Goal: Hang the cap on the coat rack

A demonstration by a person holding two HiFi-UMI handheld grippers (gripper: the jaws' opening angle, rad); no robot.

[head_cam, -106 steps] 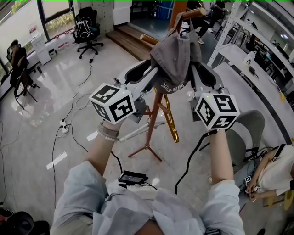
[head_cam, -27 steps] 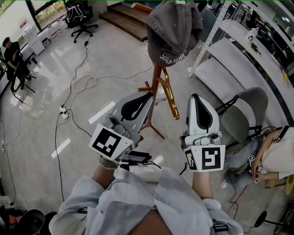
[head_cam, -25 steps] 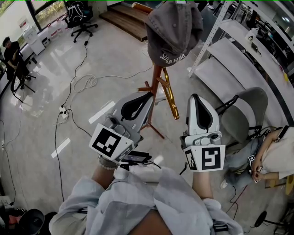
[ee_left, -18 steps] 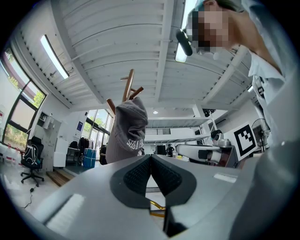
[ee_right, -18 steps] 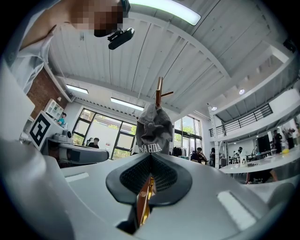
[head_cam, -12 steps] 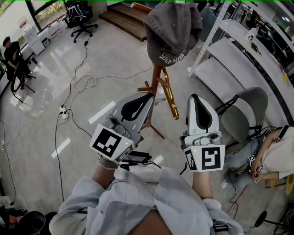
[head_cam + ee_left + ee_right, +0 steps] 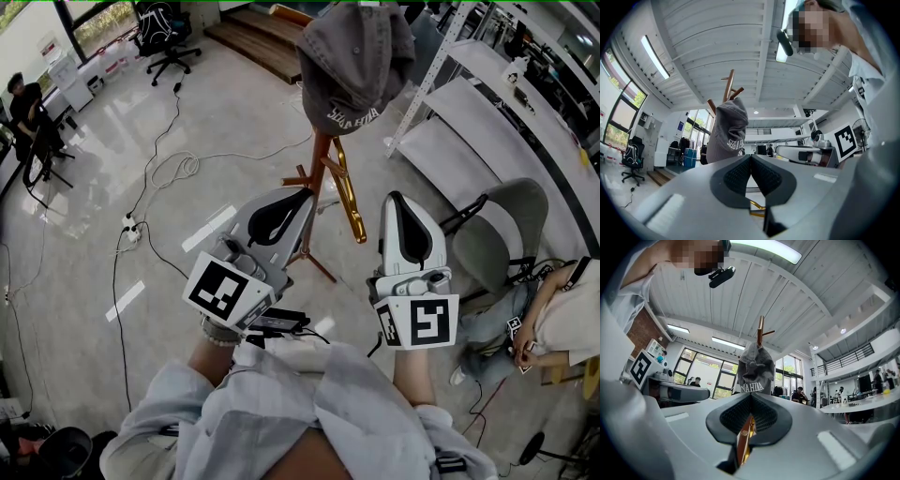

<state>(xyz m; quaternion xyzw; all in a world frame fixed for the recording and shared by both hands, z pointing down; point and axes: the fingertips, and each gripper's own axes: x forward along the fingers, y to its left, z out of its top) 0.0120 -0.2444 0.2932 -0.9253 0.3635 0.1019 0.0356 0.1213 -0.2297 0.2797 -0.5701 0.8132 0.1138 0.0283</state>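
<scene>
Cap (image 7: 354,66) in grey, white lettering along its edge, hangs from the top of the wooden coat rack (image 7: 320,159), draped over the pole's upper end, with a peg jutting up beside it in the left gripper view. Both grippers are held low and well apart from it, pointing up toward the rack from either side of the pole. On the left gripper (image 7: 750,157) the jaws are pressed together, the ribbed black pads (image 7: 738,176) meeting along a single seam with nothing caught between them. The right gripper (image 7: 751,394) shows the same: its pads (image 7: 736,414) meet at the tips and grip nothing, while a brown and gold leg of the rack shows through the slit below them, beyond the jaws and not touched by them. From above, the two white gripper bodies flank the rack's splayed legs, each with its marker cube (image 7: 228,291) nearest the person's light blue sleeves (image 7: 178,403). Cables (image 7: 173,169) trail across the glossy floor to the left, a black office chair (image 7: 159,37) stands in the far corner, and a grey chair (image 7: 502,239) sits at right beside a seated person (image 7: 562,328).
</scene>
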